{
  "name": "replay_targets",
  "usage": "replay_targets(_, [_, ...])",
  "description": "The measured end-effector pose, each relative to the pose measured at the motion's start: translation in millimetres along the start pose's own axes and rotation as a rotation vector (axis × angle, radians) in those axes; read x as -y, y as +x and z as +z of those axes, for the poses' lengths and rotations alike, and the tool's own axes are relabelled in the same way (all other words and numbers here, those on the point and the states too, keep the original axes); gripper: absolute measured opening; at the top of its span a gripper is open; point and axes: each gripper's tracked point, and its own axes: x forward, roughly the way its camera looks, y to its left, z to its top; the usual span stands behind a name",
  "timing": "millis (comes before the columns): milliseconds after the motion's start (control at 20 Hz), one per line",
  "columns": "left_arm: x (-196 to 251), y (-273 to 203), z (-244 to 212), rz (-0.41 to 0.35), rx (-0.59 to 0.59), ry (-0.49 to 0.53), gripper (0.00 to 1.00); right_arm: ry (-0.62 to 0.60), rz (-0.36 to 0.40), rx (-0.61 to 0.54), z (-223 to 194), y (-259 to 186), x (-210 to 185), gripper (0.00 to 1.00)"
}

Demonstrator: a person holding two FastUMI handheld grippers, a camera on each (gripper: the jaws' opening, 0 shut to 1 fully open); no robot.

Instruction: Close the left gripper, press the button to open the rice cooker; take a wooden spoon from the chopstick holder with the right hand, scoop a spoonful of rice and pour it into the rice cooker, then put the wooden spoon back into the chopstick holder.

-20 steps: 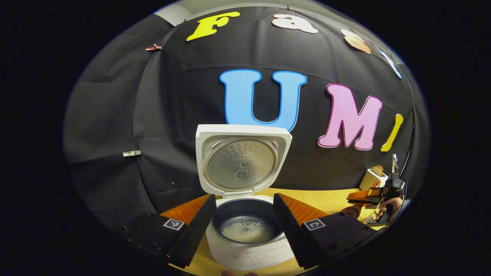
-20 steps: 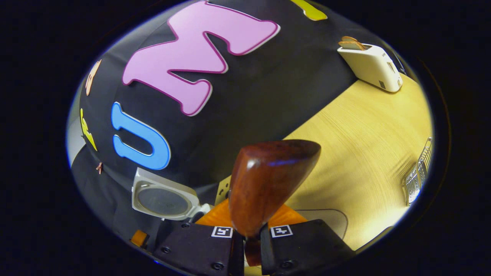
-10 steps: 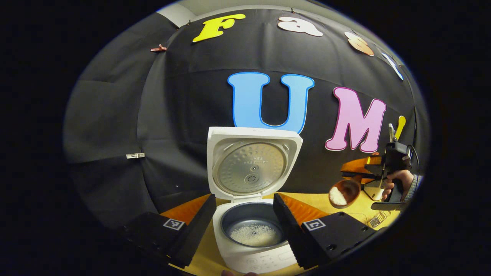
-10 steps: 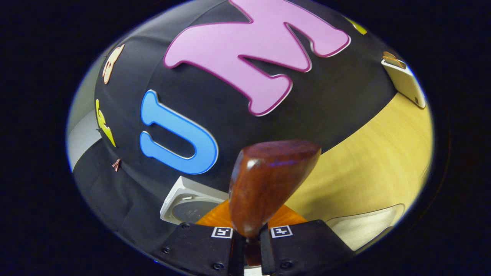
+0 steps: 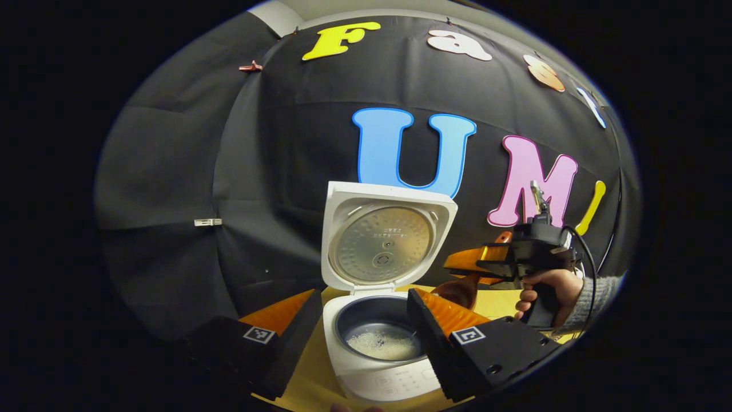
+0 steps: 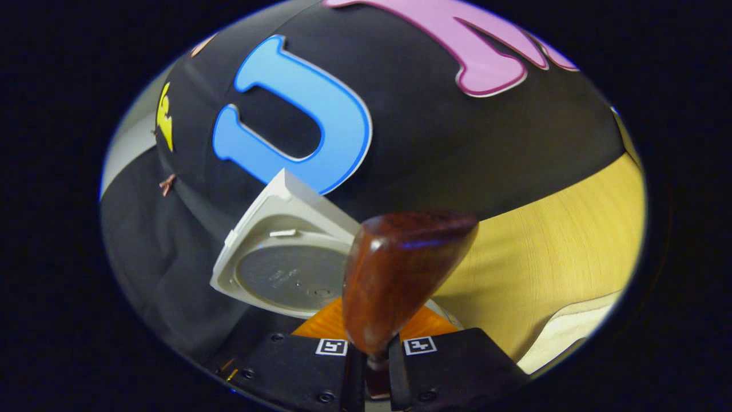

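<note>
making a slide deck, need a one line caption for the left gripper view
Right tool carries the wooden spoon toward the open rice cooker, rice in its pot.
</note>
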Motion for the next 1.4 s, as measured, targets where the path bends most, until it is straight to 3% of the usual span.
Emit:
replay_targets(450, [-19.3,-15.7,-10.1,0.053,-0.005,-0.017,0.95,-0.330,0.004,-0.044,-31.8,18.7,-31.1,0.21])
replay_targets(800, [-13.9,-19.1,-25.8,0.035,-0.025,-0.070,0.95,-0.651,0.034,-0.031,-40.8,15.8,-55.9,0.21])
replay_targets(850, [-13.8,-19.8,-25.9,0.037,-0.026,-0.077,0.95,-0.709,0.044,-0.026,-42.7,13.9,-62.5,0.09])
replay_targets(900, [-14.4,-21.9,-25.8,0.039,-0.024,-0.078,0.95,-0.764,0.056,-0.016,-42.3,12.7,-70.1,0.20])
replay_targets(950, [-14.8,-23.1,-26.1,0.040,-0.022,-0.077,0.95,-0.826,0.072,-0.005,-42.9,11.6,-76.8,0.09])
replay_targets(1000, [-16.5,-23.2,-25.7,0.043,-0.020,-0.074,0.91,-0.886,0.088,0.010,-42.7,10.8,-84.8,0.20])
replay_targets(1050, [-18.9,-22.9,-27.3,0.045,-0.022,-0.073,0.95,-0.941,0.102,0.026,-43.4,8.9,-92.7,0.21])
replay_targets(1350, [-24.0,-22.1,-28.5,0.046,-0.035,-0.075,0.95,-1.191,0.157,0.058,-61.5,0.0,-115.5,0.21])
replay_targets(1400, [-24.1,-21.8,-27.5,0.044,-0.035,-0.077,0.91,-1.243,0.163,0.062,-65.4,-2.0,-117.7,0.21])
